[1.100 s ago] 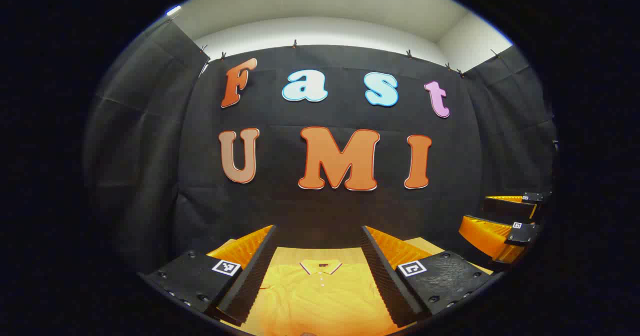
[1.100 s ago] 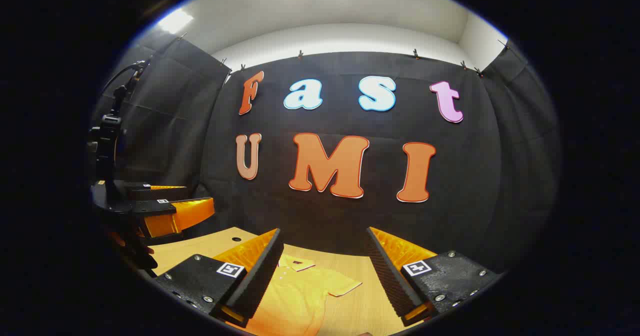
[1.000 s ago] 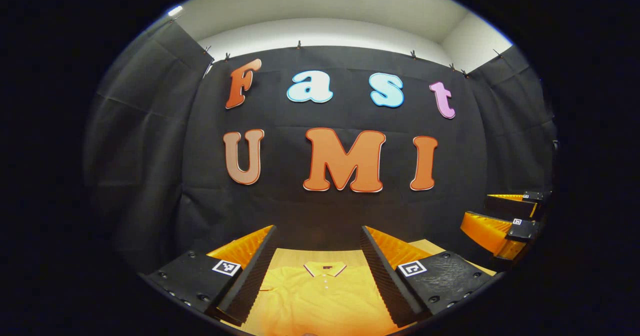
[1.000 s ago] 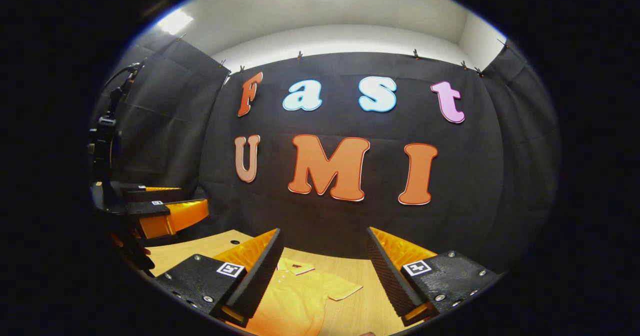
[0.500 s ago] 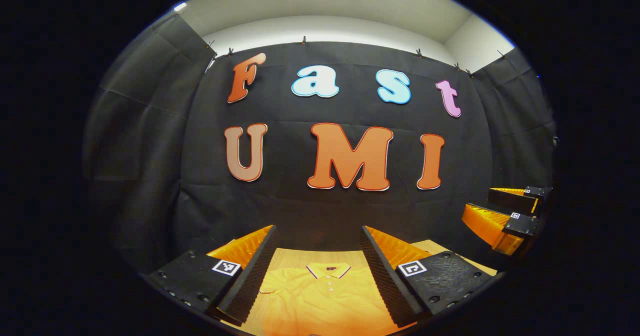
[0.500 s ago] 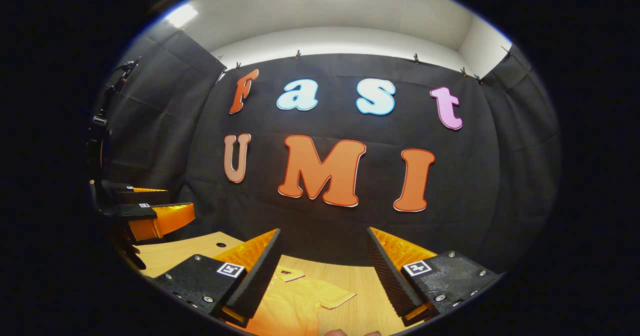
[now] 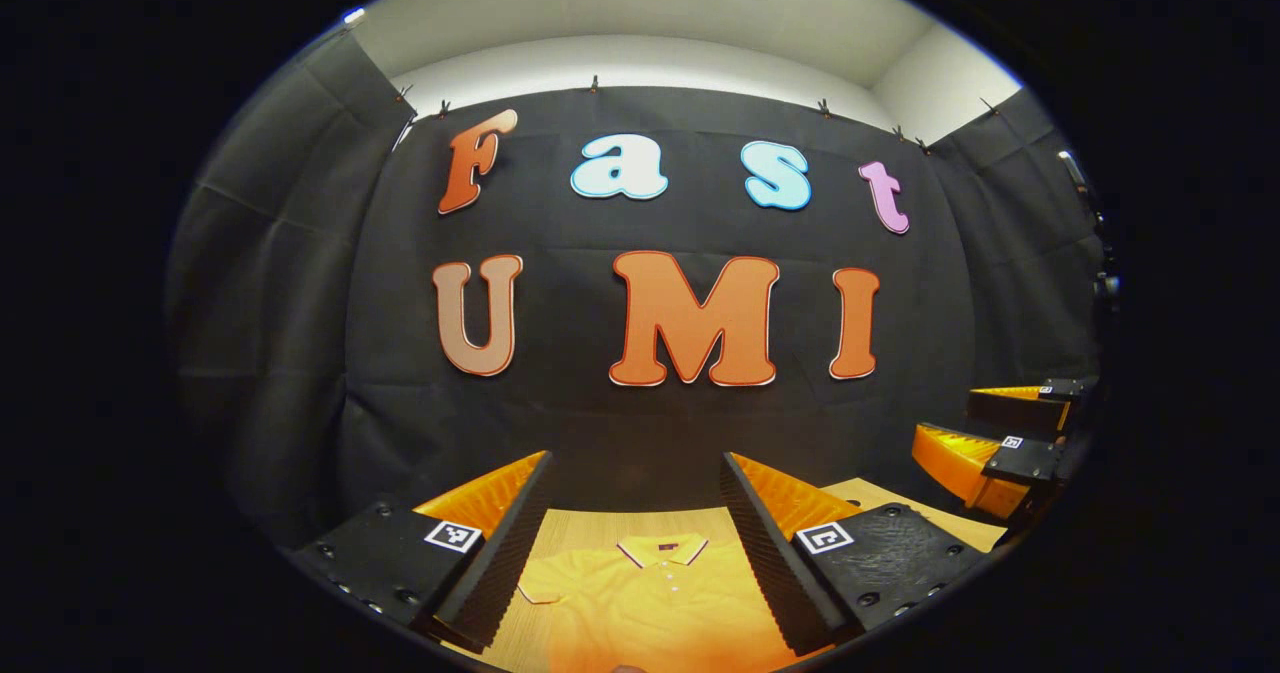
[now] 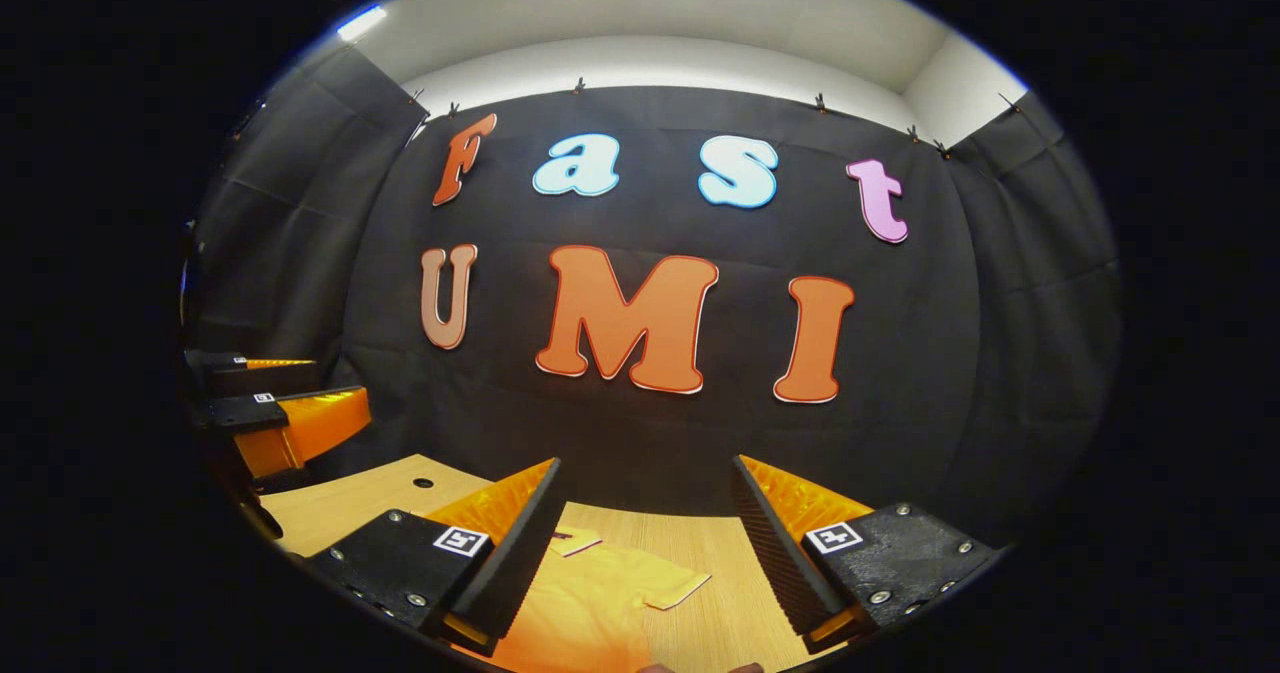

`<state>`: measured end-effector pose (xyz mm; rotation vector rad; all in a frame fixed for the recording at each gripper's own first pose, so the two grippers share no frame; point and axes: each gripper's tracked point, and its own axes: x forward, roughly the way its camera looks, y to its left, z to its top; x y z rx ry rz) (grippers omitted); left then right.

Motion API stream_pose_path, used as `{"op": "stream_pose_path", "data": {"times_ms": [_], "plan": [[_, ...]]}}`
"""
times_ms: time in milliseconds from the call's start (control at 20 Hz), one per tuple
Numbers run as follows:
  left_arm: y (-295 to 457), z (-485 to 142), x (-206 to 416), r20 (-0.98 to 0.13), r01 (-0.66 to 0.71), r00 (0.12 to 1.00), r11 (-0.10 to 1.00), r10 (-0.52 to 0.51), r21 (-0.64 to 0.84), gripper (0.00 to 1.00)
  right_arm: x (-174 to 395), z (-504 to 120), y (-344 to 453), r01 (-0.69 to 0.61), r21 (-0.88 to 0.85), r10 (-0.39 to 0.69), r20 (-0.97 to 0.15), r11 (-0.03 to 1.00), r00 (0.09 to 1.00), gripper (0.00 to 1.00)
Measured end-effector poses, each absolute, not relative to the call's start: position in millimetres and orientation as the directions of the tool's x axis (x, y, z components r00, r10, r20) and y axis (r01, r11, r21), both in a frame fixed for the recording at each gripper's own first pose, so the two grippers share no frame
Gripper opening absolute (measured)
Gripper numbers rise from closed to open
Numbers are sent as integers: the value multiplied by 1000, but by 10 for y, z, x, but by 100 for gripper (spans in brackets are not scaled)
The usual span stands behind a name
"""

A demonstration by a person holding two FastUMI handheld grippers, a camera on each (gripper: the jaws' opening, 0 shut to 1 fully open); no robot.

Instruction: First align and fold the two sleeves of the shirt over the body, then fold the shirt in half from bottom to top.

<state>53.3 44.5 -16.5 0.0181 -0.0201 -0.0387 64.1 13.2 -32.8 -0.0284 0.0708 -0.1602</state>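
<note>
The yellow shirt (image 7: 660,603) lay flat on the bench (image 8: 380,498), collar toward the far edge. Both the left gripper (image 7: 635,543) and right gripper (image 8: 645,548) hung above it with jaws wide, holding nothing. To start well, I think each should come down on its own sleeve (image 8: 675,586) and pinch the cuff edge.

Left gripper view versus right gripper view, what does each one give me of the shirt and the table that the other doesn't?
Left gripper view: the yellow polo shirt's collar face on with its button placket, and the right tongs off to the side, open.
Right gripper view: the short sleeve on the right tongs' side spread on the wooden table, a small hole in the tabletop, and the left tongs, open.
Both: the shirt lying flat and unfolded on the table, gripped by neither tongs.
</note>
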Motion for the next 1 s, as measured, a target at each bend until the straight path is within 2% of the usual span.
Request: {"op": "stream_pose_path", "data": {"times_ms": [200,450,700,1000], "plan": [[514,-101,508,39,39,998,999,-40,34,98,799,-688,-11,189,-45,-194,-179,981,965,99],[651,-29,466,59,8,998,998,-12,66,98,1089,-1257,-205,203,5,-187,-368,979,911,99],[832,-15,389,63,-40,997,995,35,92,96,1376,-1848,-416,255,85,-164,-568,963,807,100],[1056,23,296,70,-1,998,993,-8,117,97,1598,-2351,-448,326,98,-165,-705,940,689,99]]}}
